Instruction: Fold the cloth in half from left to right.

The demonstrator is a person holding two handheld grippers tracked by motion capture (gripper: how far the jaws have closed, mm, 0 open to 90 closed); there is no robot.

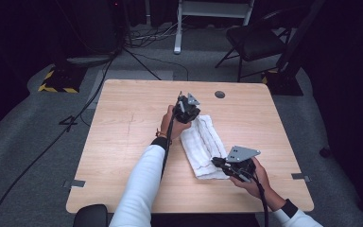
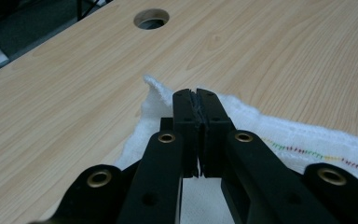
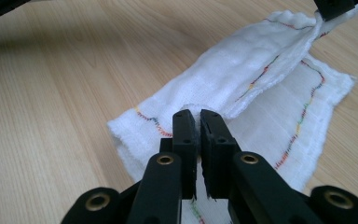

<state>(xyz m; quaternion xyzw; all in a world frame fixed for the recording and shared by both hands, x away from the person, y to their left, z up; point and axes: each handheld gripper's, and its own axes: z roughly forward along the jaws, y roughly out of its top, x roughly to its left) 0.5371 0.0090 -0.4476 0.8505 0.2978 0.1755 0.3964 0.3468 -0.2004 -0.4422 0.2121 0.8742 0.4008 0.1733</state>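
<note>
White cloth (image 1: 201, 144) lies on the bench (image 1: 123, 156), half folded. Both the left tool (image 2: 197, 105) and right tool (image 3: 195, 122) pinch its edge. Uneven pulling could slip it free or bunch the fold.

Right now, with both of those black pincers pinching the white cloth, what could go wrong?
1. The left gripper pinches only the cloth's very edge, so that edge might slip free.
2. The right gripper holds a thin bit of the folded-over layer; uneven pulling could skew the fold, and the coloured stitching might not line up.
3. The cloth lies on a smooth table, so its bottom layer may slide along instead of staying put.
</note>
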